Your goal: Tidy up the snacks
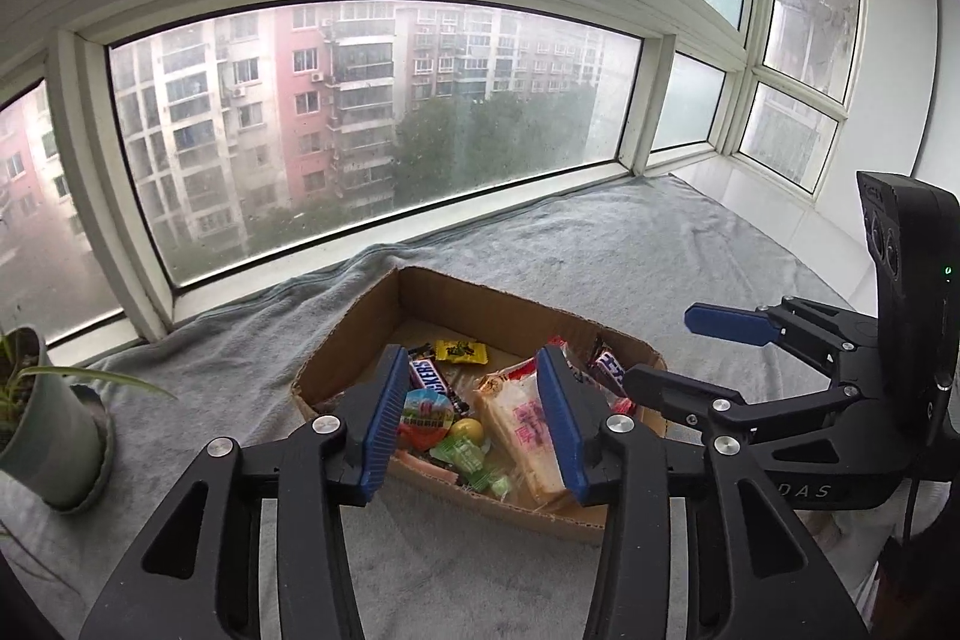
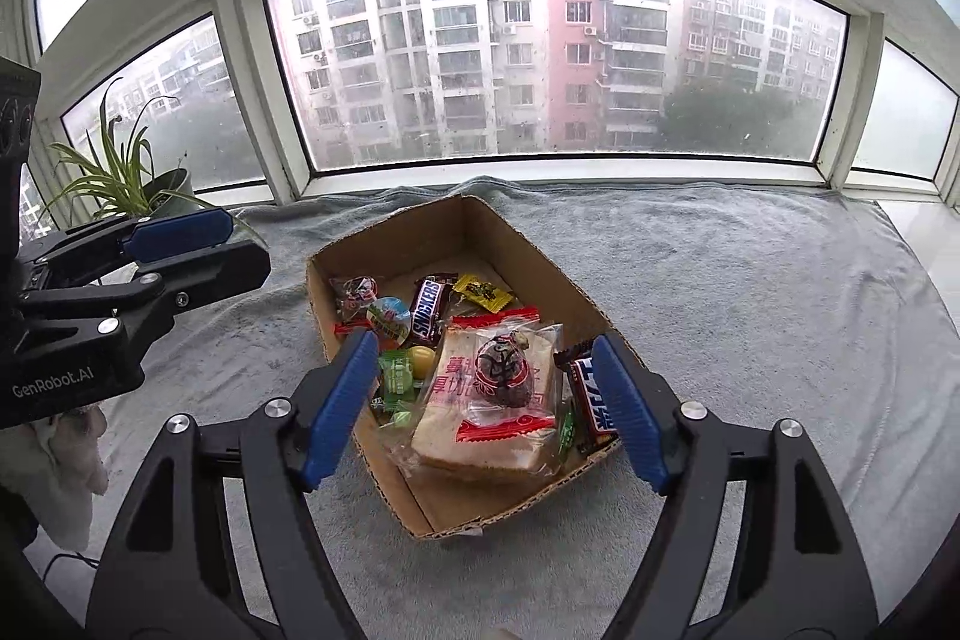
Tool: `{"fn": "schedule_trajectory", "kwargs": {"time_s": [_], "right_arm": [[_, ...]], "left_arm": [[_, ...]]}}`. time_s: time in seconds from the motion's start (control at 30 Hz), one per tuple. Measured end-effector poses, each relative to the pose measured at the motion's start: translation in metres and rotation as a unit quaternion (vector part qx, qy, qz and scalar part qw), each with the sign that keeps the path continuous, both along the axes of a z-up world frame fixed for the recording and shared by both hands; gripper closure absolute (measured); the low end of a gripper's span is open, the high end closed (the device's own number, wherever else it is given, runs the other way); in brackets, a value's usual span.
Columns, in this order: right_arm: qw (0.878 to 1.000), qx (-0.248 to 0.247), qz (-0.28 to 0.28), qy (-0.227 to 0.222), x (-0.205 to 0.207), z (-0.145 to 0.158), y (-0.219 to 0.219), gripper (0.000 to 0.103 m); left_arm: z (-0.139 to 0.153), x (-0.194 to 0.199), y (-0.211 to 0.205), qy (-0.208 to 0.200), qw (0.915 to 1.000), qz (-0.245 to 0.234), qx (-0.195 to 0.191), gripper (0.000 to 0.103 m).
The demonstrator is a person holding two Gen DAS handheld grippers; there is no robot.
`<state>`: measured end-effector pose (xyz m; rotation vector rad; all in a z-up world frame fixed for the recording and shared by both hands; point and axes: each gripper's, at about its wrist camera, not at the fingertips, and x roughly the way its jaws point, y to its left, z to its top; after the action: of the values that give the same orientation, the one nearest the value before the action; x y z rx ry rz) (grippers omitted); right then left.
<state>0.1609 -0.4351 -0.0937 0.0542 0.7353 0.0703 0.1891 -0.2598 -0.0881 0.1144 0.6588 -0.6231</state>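
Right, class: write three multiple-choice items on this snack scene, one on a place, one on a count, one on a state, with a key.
1. Where do the snacks lie?
A. in the open brown cardboard box
B. on the grey blanket
C. in the grey plant pot

2. How many brown Snickers bars with Latin lettering show?
A. one
B. three
C. five

3. How does the right tool stand?
A. shut on a sweet
B. open, holding nothing
C. shut, empty

Key: 1 A, all wrappers sit inside the walls; 2 A, only one such wrapper shows; 3 B, its blue pads stand wide apart over the wrapped bread slice.
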Motion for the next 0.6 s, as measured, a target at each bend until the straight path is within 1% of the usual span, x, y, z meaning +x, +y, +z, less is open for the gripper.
{"fn": "schedule_trajectory", "kwargs": {"time_s": [0.07,0.17,0.2,0.27,0.3,0.6], "right_arm": [[1.0,-0.002,-0.007,-0.002,-0.007,0.003,-0.001,0.019],[1.0,-0.003,-0.018,-0.002,-0.018,0.005,-0.003,0.019],[1.0,-0.006,-0.022,-0.001,-0.021,0.006,-0.003,0.014],[0.999,-0.013,-0.031,-0.005,-0.027,0.008,-0.005,0.006],[0.999,-0.014,-0.034,-0.007,-0.03,0.009,-0.005,0.004],[0.999,-0.014,-0.044,-0.01,-0.038,0.013,-0.01,0.003]], "left_arm": [[0.001,-0.005,0.005,0.001,1.0,0.009,0.002,0.046],[0.001,-0.013,0.009,0.005,0.9997,0.024,0.008,0.043],[0.001,-0.016,0.011,0.005,0.9995,0.027,0.011,0.042],[0.002,-0.022,0.012,0.002,0.9992,0.035,0.019,0.035],[0.003,-0.024,0.013,0.0,0.999,0.04,0.022,0.034],[0.008,-0.038,0.018,-0.003,0.9986,0.049,0.02,0.034]]}}
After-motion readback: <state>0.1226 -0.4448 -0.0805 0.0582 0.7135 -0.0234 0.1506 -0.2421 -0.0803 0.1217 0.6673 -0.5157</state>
